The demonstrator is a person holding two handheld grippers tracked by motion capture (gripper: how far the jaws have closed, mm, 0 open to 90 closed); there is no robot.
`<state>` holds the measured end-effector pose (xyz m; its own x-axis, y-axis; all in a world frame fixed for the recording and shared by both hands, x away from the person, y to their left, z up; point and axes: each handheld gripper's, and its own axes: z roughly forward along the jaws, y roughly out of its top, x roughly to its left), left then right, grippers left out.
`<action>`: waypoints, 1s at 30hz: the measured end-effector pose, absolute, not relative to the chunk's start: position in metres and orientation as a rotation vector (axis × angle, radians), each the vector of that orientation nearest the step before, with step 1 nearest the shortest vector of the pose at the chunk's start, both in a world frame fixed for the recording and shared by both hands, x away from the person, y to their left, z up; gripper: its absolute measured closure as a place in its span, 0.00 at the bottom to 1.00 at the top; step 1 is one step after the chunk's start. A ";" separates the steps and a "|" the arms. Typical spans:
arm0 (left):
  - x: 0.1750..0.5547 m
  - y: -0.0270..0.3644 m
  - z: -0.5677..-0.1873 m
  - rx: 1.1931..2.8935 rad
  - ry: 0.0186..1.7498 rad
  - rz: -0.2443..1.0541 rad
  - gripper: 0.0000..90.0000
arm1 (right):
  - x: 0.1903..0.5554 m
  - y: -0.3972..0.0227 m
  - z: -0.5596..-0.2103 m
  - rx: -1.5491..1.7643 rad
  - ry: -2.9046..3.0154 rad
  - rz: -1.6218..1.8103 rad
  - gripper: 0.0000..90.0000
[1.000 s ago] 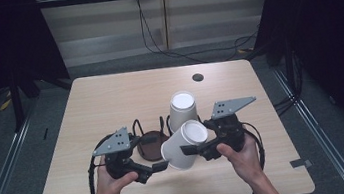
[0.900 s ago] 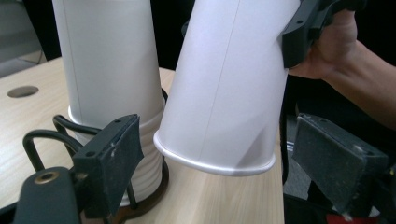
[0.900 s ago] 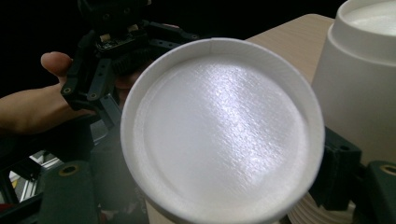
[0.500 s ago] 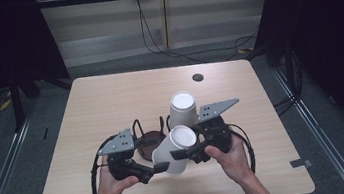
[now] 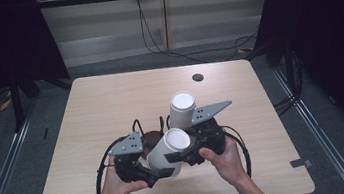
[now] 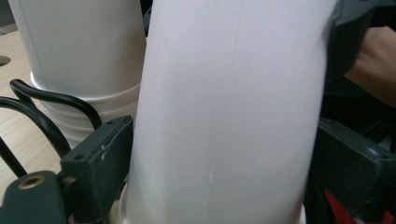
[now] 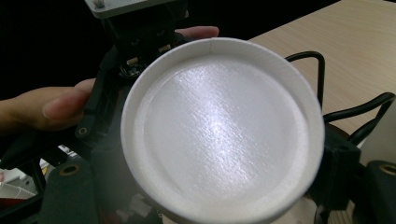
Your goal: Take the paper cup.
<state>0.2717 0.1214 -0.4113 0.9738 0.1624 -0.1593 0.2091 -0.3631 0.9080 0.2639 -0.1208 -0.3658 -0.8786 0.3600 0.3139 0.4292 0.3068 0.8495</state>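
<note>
In the left gripper view the white paper cup (image 6: 229,112) is cut off top and bottom, hiding its rim, and the stacked cups (image 6: 84,65) behind are cropped.

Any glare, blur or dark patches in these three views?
High view: sharp, table evenly lit, surroundings black. Left gripper view: white paper cup so close that it looks soft. Right gripper view: sheen on that cup's base, blurred near rim, dark background.
</note>
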 end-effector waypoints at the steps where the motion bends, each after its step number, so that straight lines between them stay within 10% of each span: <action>1: 0.272 0.121 -0.412 1.951 0.266 -0.055 0.11 | 0.264 -0.120 -0.366 -0.751 -2.483 -1.650 0.27; 30: 0.272 0.122 -0.418 2.069 0.283 -0.082 0.17 | 0.264 -0.116 -0.373 -0.729 -2.453 -1.677 0.16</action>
